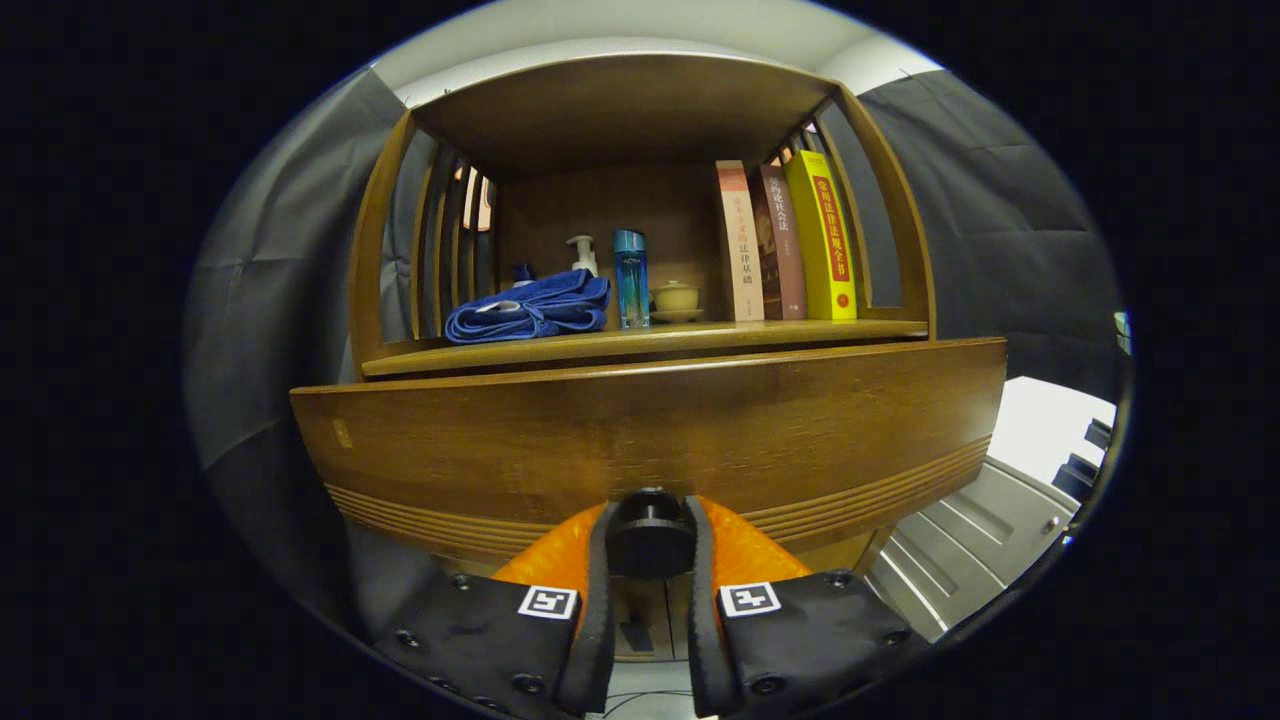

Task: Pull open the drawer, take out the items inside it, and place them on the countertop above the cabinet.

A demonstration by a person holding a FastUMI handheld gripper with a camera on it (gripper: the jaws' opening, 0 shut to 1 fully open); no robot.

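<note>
The wooden drawer front (650, 430) spans the width just ahead of me, below the cabinet's countertop (640, 345). Its round black knob (650, 535) sits between my two fingers. My gripper (650, 530) is shut on the knob, with the orange and black fingers (575, 560) pressing on both sides of it. The drawer's inside is hidden behind its front, so I cannot see any items in it.
On the countertop lie a folded blue towel (530, 308), a white pump bottle (583, 255), a blue bottle (630, 278), a small lidded cup on a saucer (676, 298) and three upright books (785, 240). Wooden slatted sides and a roof enclose that shelf. Grey steps (990, 520) lie lower right.
</note>
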